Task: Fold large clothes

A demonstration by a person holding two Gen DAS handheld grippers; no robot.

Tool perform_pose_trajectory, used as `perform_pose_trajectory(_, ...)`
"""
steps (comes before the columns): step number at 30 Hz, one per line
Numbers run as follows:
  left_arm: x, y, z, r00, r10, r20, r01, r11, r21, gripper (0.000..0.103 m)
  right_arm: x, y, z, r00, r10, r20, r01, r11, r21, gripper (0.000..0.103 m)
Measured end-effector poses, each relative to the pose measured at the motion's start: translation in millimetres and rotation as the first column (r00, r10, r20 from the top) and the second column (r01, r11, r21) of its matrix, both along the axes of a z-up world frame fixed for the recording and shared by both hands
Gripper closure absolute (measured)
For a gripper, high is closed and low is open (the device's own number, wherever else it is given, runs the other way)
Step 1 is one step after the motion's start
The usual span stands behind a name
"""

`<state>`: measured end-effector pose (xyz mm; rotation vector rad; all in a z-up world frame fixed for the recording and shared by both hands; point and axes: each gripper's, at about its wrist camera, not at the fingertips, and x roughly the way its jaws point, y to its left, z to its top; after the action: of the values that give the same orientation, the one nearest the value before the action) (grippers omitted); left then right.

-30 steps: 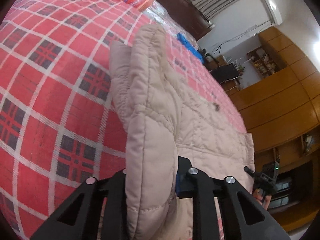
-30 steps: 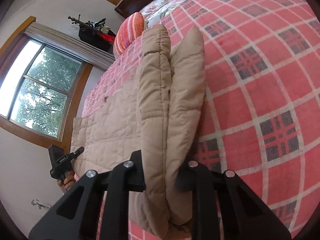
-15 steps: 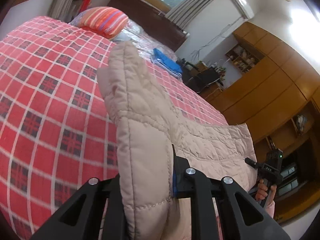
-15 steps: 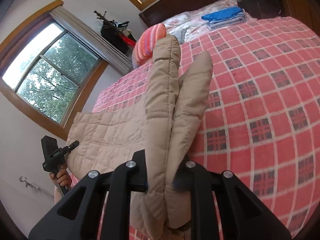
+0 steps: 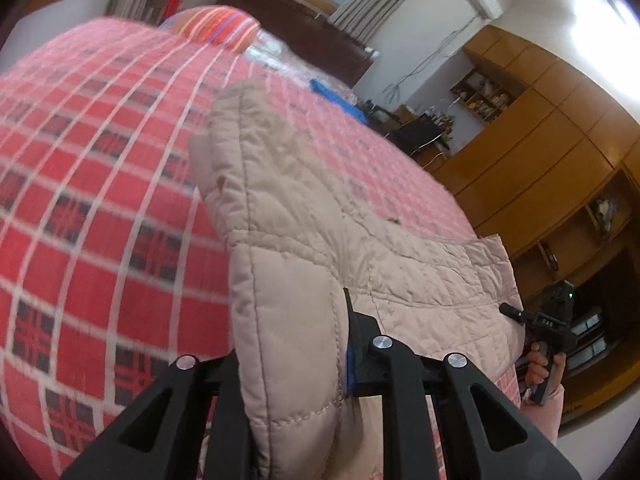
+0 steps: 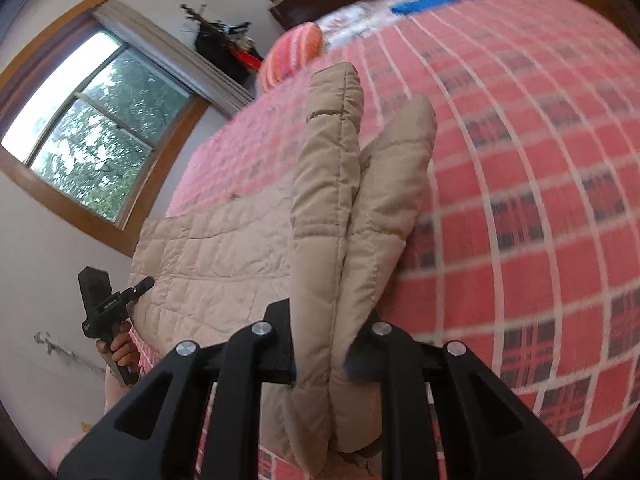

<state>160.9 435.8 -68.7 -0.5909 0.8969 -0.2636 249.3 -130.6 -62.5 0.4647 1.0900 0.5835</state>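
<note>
both grippers, left gripper (image 5: 298,364) and right gripper (image 6: 332,356), jaws clamped on the puffy coat (image 5: 320,216). now dropping back down to the bed (image 5: 100,184) near its front edge. fold almost laid flat.

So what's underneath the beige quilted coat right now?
The red plaid bedspread lies under the beige quilted coat. Whatever sits beneath its middle is covered.

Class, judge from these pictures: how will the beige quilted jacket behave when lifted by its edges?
The jacket probably flops: it sags between each hand-held gripper, left and right. Puffy quilting suggests lightness for its bulk. Thick bunched layers likely resist slipping.
</note>
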Motion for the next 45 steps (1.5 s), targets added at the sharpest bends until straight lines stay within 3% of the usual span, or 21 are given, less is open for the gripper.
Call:
perform_pose_trajectory(6, 2.8, 5.6, -38.2, 0.996, 0.026, -0.086, -0.023, 0.999, 0.028, 0.071, 7.9, -6.0, -37.3, 0.996, -0.033, -0.086, 0.036, 0.999, 0.033, 0.083)
perform_pose_trajectory(10, 1.0, 3.7, -40.5, 0.994, 0.029, -0.103, -0.024, 0.999, 0.048, 0.063, 7.7, -4.8, -42.4, 0.996, -0.033, -0.088, 0.036, 0.999, 0.029, 0.080)
perform_pose_trajectory(16, -8.5, 13.0, -13.4, 0.989, 0.083, -0.123, -0.074, 0.994, 0.079, 0.046, -3.9, -15.2, -33.0, 0.996, -0.062, -0.067, 0.063, 0.998, 0.009, 0.045)
perform_pose_trajectory(21, -16.1, 19.8, 34.1, 0.988, 0.140, -0.061, -0.131, 0.982, 0.137, 0.041, -27.8, -31.5, -16.2, 0.995, -0.087, -0.047, 0.086, 0.996, -0.014, 0.044)
perform_pose_trajectory(23, -12.4, 6.1, 55.4, 0.994, 0.101, -0.043, -0.096, 0.989, 0.116, 0.039, -39.6, -40.3, -14.9, 0.995, -0.087, -0.047, 0.087, 0.996, -0.019, 0.043)
perform_pose_trajectory(26, 6.0, -36.8, 80.4, 0.999, 0.000, -0.050, 0.005, 0.995, 0.098, 0.038, -58.6, -42.4, -14.1, 0.996, -0.073, -0.052, 0.071, 0.997, -0.030, 0.041)
perform_pose_trajectory(29, 32.4, -98.0, 96.4, 0.988, -0.132, -0.083, 0.137, 0.989, 0.057, 0.036, -74.7, -39.8, -16.9, 0.997, -0.052, -0.053, 0.049, 0.997, -0.054, 0.036)
perform_pose_trajectory(35, 84.6, -226.2, 110.9, 0.933, -0.327, -0.150, 0.340, 0.937, 0.073, 0.036, -86.0, -40.1, -28.6, 0.995, -0.061, -0.076, 0.059, 0.998, -0.032, 0.035)
perform_pose_trajectory(37, 104.5, -268.2, 107.2, 0.905, -0.380, -0.189, 0.398, 0.915, 0.066, 0.036, -83.7, -39.2, -31.9, 0.995, -0.051, -0.086, 0.050, 0.999, -0.019, 0.035)
perform_pose_trajectory(40, 127.0, -311.3, 94.5, 0.887, -0.396, -0.236, 0.425, 0.901, 0.086, 0.035, -78.9, -34.9, -34.2, 0.995, -0.034, -0.093, 0.032, 0.999, -0.018, 0.035)
perform_pose_trajectory(43, 150.1, -358.1, 65.7, 0.840, -0.438, -0.321, 0.484, 0.872, 0.077, 0.035, -77.4, -33.7, -38.7, 0.995, -0.023, -0.102, 0.021, 1.000, -0.018, 0.035)
perform_pose_trajectory(45, 162.2, -378.8, 51.3, 0.821, -0.443, -0.359, 0.504, 0.859, 0.093, 0.035, -78.9, -33.6, -42.5, 0.994, -0.021, -0.105, 0.019, 1.000, -0.022, 0.034)
